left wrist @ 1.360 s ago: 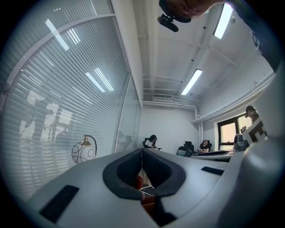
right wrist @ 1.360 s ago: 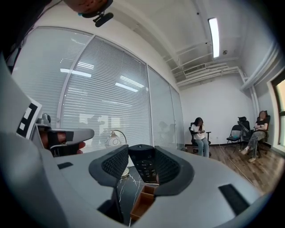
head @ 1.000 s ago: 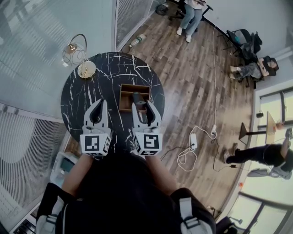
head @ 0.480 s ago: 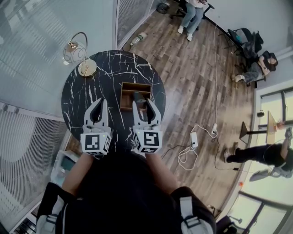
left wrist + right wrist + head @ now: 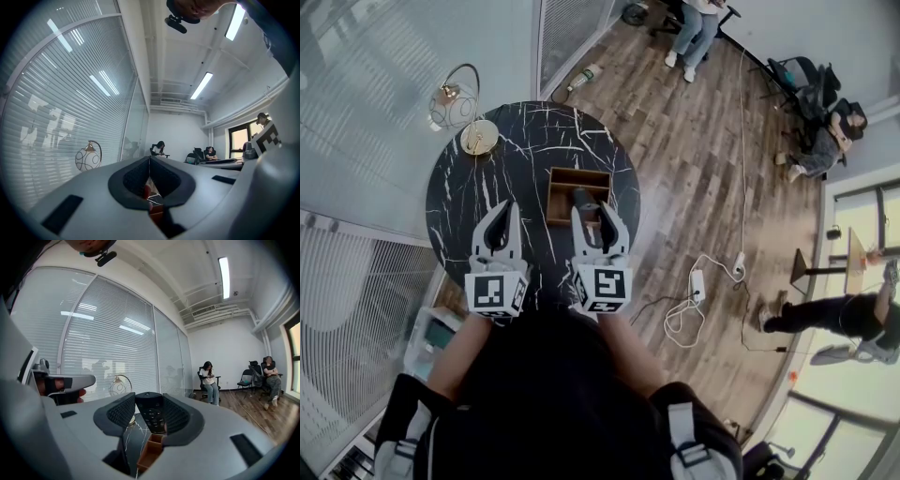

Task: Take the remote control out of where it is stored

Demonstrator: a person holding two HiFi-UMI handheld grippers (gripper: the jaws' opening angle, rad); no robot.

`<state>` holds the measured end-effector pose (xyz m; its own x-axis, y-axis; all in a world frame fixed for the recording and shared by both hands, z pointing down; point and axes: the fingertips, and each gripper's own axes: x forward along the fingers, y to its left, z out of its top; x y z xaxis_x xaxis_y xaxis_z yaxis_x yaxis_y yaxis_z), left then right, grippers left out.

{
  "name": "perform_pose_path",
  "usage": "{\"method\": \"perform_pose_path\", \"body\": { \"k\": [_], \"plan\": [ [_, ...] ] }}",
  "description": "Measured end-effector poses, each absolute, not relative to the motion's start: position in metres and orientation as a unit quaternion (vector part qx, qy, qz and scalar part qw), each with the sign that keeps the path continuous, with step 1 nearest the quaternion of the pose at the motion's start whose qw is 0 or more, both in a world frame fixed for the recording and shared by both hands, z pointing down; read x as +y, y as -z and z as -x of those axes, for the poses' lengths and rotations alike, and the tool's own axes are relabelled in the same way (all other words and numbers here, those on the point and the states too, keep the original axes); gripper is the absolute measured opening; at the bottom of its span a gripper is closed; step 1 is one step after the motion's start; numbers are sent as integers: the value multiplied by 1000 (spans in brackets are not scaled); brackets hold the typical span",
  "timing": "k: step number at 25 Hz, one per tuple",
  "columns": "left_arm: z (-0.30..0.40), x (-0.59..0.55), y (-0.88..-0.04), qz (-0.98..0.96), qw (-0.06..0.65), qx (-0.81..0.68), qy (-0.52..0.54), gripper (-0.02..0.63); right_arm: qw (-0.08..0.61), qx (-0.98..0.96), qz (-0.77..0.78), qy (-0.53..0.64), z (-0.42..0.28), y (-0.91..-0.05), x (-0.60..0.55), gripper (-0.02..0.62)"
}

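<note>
A: What do we see on the round black marble table (image 5: 464,202) in the head view?

B: We see a wooden organiser box (image 5: 565,180) near the table's middle and a lamp with a wire globe shade (image 5: 450,111) at the far left edge. Both grippers are held over the near half of the table.

A: How do we read the right gripper (image 5: 595,217)?

B: In the right gripper view its ribbed pads (image 5: 123,411) press on either side of a black remote control (image 5: 151,412) – the jaws are clamped on it. The remote stands nearly upright, button face toward the camera, its top end above the jaw tips.

A: Where is the remote relative to its box?

B: It is directly above the box (image 5: 151,453), whose open compartments show just under the remote's lower end. We cannot tell whether that end is fully clear of the rim. In the head view the remote (image 5: 582,199) overlaps the box's near right part.

A: And the left gripper (image 5: 504,212)?

B: In the left gripper view its jaws are together, tips meeting (image 5: 149,159), with nothing between them. It hovers beside the right gripper – well apart from the box, over bare marble.

A: What lies beyond the table?

B: We note a wood-plank floor (image 5: 675,169) and seated people (image 5: 209,380) at the far wall.
</note>
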<state>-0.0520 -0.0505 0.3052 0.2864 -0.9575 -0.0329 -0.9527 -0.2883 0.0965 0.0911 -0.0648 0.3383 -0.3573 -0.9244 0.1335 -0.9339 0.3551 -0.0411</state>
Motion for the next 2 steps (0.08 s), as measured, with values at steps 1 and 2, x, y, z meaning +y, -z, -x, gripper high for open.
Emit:
{"method": "perform_pose_path", "body": {
  "k": [1, 2],
  "plan": [
    [52, -51, -305, -802, 29, -596, 42, 9, 42, -822, -565, -53, -91, -338, -65, 184],
    [52, -51, -305, -802, 29, -596, 42, 9, 40, -823, -565, -51, -91, -338, -66, 184]
  ]
}}
